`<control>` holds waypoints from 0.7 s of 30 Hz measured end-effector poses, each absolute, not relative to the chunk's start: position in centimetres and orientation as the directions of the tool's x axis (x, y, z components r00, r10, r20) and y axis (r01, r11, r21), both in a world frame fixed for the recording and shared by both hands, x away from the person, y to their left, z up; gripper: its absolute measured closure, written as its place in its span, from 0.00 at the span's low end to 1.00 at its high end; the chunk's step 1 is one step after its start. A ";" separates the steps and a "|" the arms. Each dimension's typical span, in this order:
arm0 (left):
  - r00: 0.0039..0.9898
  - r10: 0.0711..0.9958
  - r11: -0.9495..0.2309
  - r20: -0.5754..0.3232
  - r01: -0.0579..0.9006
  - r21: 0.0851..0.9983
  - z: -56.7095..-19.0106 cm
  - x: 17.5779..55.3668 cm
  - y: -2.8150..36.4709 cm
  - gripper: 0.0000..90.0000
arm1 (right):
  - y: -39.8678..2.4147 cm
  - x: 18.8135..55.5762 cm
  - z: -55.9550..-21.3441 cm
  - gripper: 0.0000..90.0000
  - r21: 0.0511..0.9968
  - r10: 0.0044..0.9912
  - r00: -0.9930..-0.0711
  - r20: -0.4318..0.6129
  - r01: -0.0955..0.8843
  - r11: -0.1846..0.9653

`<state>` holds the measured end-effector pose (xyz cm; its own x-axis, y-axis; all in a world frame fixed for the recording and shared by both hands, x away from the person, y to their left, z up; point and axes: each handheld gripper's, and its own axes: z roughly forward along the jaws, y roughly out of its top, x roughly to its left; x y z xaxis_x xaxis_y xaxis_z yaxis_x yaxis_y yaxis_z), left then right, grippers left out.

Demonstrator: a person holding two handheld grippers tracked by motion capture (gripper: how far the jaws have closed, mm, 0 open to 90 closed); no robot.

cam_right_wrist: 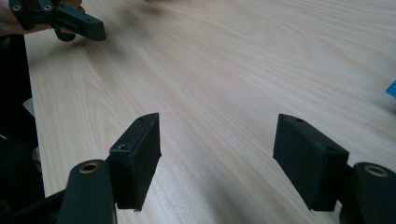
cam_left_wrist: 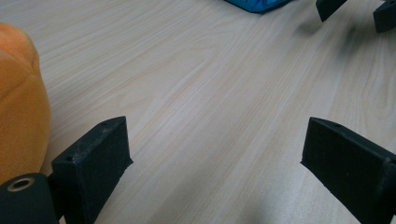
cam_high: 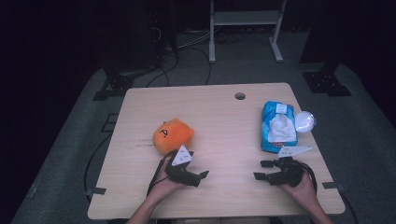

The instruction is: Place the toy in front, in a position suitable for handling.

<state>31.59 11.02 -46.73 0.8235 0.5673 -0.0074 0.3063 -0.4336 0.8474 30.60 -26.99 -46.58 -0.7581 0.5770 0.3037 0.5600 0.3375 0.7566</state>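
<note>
Left hand-held gripper (cam_high: pixel 198 176) rested on the table (cam_high: pixel 224 126) with jaws spread and nothing between them, just beside the orange plush toy (cam_high: pixel 173 135). Right hand-held gripper (cam_high: pixel 262 170) lay likewise released and empty, near the blue tissue pack (cam_high: pixel 277 127); a crumpled clear bag (cam_high: pixel 304 122) touched that pack's far side. Bare wood separated both grippers, which faced each other.

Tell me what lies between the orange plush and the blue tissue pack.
Nothing: in the high view, bare table runs from the plush to the tissue pack.
</note>
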 end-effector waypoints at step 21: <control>0.823 0.567 -0.365 -0.036 0.290 0.885 -44.2 31.4 11.7 0.08 | -26.6 30.6 -46.5 0.34 0.755 0.568 -0.765 0.303 0.556 0.347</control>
